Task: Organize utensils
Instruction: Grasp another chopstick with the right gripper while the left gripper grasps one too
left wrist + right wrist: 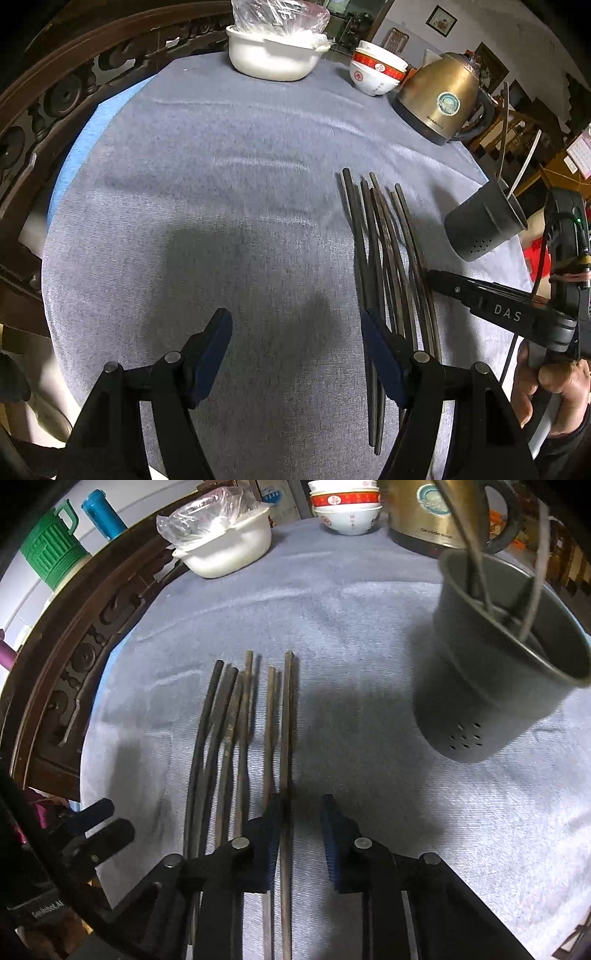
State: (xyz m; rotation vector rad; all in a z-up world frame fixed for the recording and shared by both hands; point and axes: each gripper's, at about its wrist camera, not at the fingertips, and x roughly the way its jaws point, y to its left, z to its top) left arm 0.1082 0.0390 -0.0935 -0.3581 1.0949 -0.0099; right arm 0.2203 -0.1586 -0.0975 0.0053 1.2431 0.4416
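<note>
Several dark chopsticks (388,258) lie side by side on the grey cloth, also seen in the right wrist view (236,731). A dark grey utensil holder (498,672) stands to their right with a few utensils in it; it also shows in the left wrist view (484,225). My left gripper (295,354) is open and empty, just left of the chopsticks. My right gripper (299,834) is open low over the cloth, with the rightmost chopstick (286,738) lying between its jaws. It shows in the left wrist view as a black arm (480,295) reaching in from the right.
A white pot (273,51) with a plastic bag, stacked red and white bowls (376,70) and a brass kettle (439,99) stand at the far edge. A carved wooden chair back (55,103) curves along the left of the table (184,184).
</note>
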